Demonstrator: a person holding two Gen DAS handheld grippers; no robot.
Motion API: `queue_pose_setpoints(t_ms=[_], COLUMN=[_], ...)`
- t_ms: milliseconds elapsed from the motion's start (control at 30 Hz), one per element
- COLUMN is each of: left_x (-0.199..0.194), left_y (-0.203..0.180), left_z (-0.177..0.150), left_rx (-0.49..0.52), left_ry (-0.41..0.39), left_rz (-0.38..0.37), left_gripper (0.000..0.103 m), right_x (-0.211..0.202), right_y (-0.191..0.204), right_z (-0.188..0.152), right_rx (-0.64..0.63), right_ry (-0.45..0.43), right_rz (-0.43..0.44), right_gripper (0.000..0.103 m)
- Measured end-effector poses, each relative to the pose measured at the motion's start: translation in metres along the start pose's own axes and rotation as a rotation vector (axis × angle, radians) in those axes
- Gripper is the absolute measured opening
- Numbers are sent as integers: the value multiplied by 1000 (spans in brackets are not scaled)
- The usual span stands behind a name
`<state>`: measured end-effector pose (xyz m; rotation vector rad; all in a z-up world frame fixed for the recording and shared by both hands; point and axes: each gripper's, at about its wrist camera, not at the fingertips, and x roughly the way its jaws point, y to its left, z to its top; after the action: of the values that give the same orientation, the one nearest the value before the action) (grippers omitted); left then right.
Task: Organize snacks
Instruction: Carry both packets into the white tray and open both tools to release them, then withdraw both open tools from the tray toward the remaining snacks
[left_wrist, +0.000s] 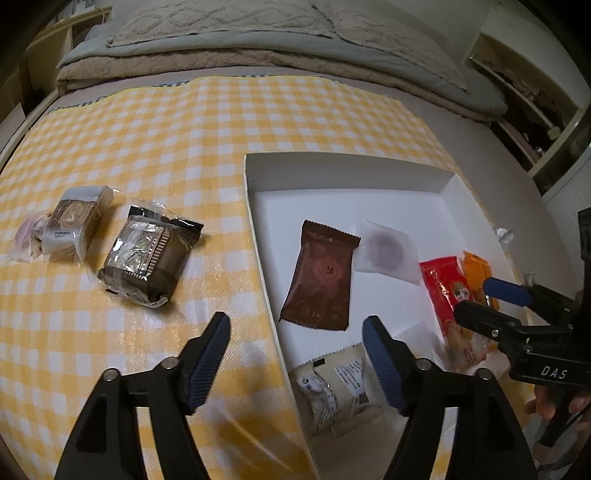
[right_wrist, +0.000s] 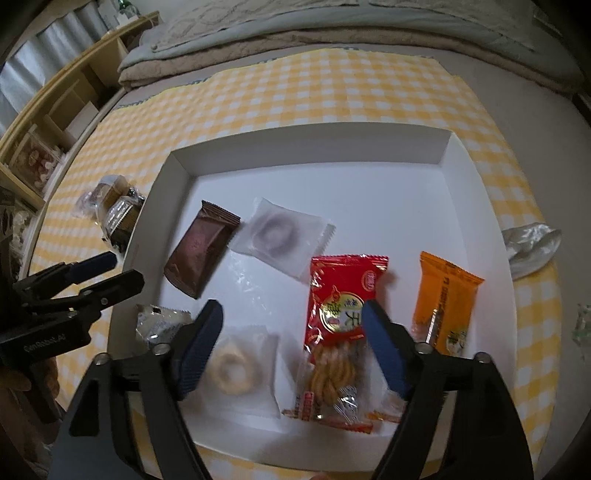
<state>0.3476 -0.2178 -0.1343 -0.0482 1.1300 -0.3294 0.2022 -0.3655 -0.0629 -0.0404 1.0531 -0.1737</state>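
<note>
Left wrist view: the left gripper (left_wrist: 295, 328) is wide open and empty over the white tray's (left_wrist: 255, 221) left edge. Two dark snack packs (left_wrist: 147, 258) lie on the checkered cloth (left_wrist: 166, 129), outside the tray. The right gripper (right_wrist: 291, 317), also wide open, holds nothing above the red snack bag (right_wrist: 343, 295) near the tray's front edge.

Yellow checked cloth (left_wrist: 155, 122) over bed; folded blankets (left_wrist: 258, 48); wooden shelves (right_wrist: 55, 122) beside.

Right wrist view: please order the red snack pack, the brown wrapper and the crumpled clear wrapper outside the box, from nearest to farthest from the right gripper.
1. Red snack pack, partly between the right gripper fingers.
2. Brown wrapper, ahead-left in the box.
3. Crumpled clear wrapper, far right on the cloth.
</note>
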Motion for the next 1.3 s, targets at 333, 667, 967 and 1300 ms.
queue_pose_setpoints(t_ms=[333, 667, 967, 1300], left_x=[-26, -53, -93, -143], left_y=[6, 13, 30, 65], left_z=[-8, -11, -10, -13], left_rx=[-1, 4, 3, 4], left_ry=[-45, -78, -151, -223], left_rz=[24, 26, 22, 56], left_gripper=[103, 103, 103, 103], right_x=[-18, -38, -62, -93], right_y=[-4, 3, 20, 59], right_z=[-5, -5, 1, 15], right_rx=[27, 7, -18, -60], right_ry=[-54, -108, -171, -273], right_rz=[-37, -74, -114, -125], right_gripper=[103, 103, 103, 103])
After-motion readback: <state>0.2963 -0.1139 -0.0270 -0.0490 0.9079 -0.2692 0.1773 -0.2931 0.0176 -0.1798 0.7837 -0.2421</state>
